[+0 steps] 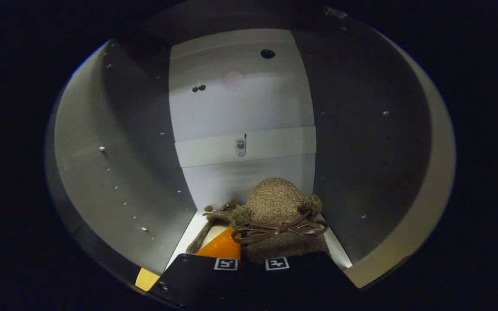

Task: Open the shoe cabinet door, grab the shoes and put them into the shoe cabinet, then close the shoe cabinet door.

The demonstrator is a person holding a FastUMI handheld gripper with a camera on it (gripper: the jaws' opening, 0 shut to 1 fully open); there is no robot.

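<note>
White panels close in on every side: the gripper looks into the shoe cabinet point(240, 108), whose pale back wall stands straight ahead with grey, shadowed side walls point(123, 164) curving away on both sides. On the cabinet floor point(195, 233), just ahead of the fingers, sit the shoes point(275, 203). They are brown and fuzzy, with a rounded, coarse-textured toe that bulges up against the foot of the back wall, small fluffy pompoms on either side of it, and a thin dark brown lace point(281, 228) tied in a flat bow across the front. A second brown edge of the same soft material lies to the left, on the white floor. A bright orange patch point(223, 247) shows between that edge and the near fingertip, seemingly the lining of the shoes.

The gripper point(251, 264) sits low in front of the shoes, its two fingers close together with hardly any gap between them, each bearing a small square marker. Whether they pinch the heel of the shoes cannot be told, since the fingers hide the contact.

Farther out, a horizontal white rail point(275, 144) crosses the back wall, carrying a small metal fitting point(241, 147) at its middle. Above it a dark round hole point(267, 53) and two smaller dark spots mark the panel. Rows of small pegs and screw heads dot both side walls.
</note>
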